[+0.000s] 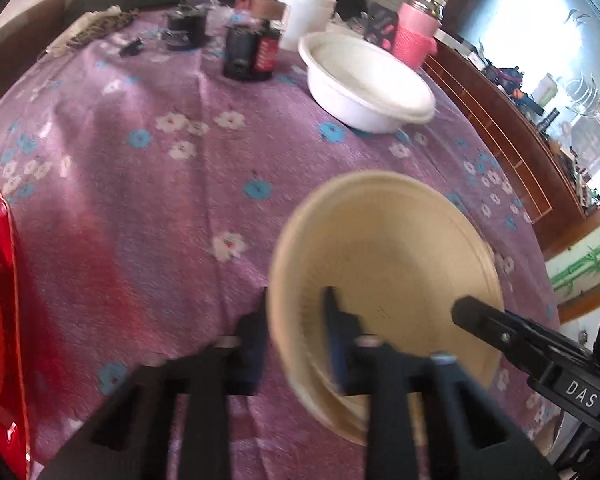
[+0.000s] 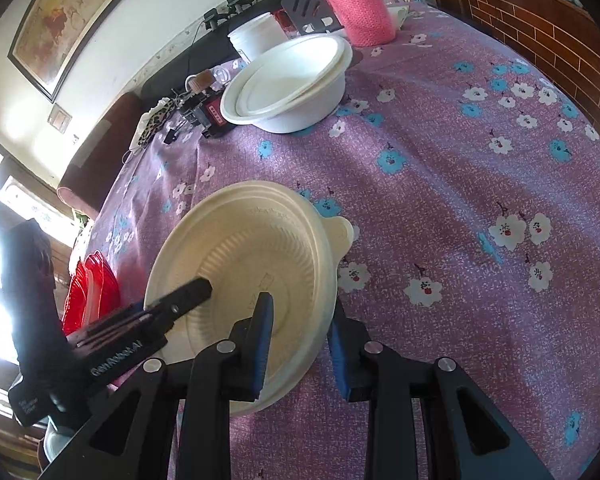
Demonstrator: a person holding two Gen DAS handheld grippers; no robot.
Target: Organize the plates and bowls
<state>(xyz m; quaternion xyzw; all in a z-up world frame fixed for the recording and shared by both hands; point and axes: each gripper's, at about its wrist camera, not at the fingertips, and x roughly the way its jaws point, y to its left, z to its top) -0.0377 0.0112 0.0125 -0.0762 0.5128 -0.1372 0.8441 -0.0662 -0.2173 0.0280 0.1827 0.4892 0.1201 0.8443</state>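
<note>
Covering the table [image 2: 480, 152]: purple floral cloth | cream bowl [image 2: 244, 280] near edge | left tongs [image 1: 296, 320] clamped on its rim | right tongs [image 2: 300, 320] straddling opposite rim, apart, angled down

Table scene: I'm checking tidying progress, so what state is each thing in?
left gripper, shut on the cream bowl rim.
right gripper, open, straddling that rim.
cream bowl, empty, held at its rim.
white bowls, nested, upright.
red plates, stacked.
pink-sleeved bottle, upright.
</note>
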